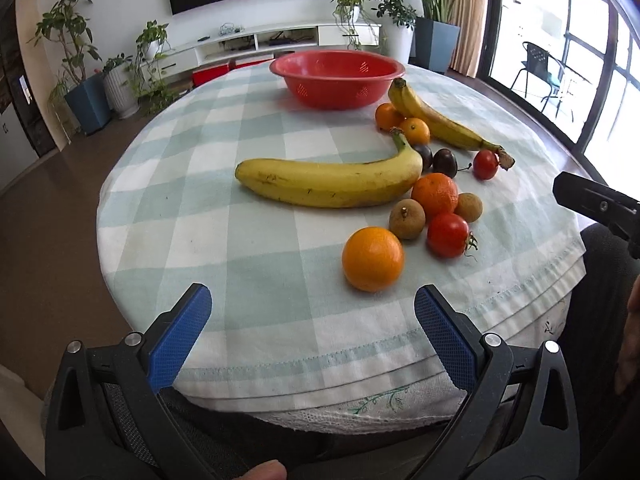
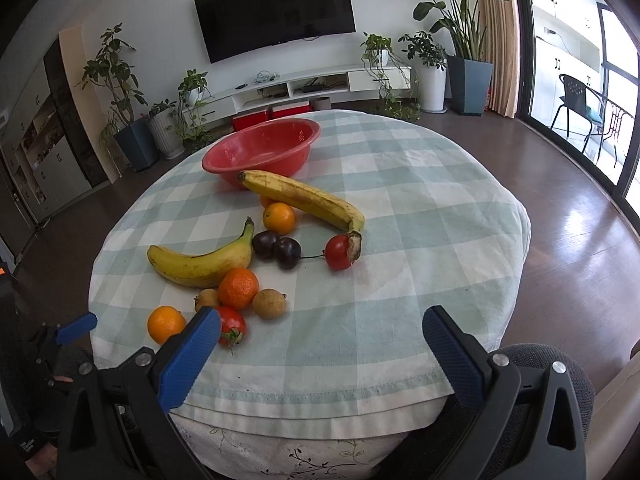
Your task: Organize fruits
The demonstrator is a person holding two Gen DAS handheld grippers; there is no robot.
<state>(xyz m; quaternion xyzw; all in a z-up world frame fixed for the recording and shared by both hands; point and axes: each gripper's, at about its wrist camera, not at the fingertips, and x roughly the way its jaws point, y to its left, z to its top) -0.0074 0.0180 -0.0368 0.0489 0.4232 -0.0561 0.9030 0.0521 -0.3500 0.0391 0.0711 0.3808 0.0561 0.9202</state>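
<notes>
A red bowl point(image 1: 336, 76) point(image 2: 262, 148) stands empty at the far side of the round table. Two bananas point(image 1: 328, 178) point(image 2: 304, 196), several oranges point(image 1: 372, 258) point(image 2: 166, 324), two tomatoes point(image 1: 448, 234) point(image 2: 338, 252), two dark plums point(image 1: 444, 162) point(image 2: 286, 252) and two brown longans point(image 1: 406, 220) point(image 2: 269, 303) lie loose on the cloth. My left gripper point(image 1: 312, 304) is open and empty at the near edge, short of the nearest orange. My right gripper point(image 2: 322, 328) is open and empty at the near edge, right of the fruit.
The table wears a pale green checked cloth point(image 1: 240, 128) point(image 2: 420, 208) that hangs over its edge. Behind stand potted plants point(image 2: 120, 92), a TV unit point(image 2: 320, 80) and a window with a chair point(image 2: 580, 108) at right.
</notes>
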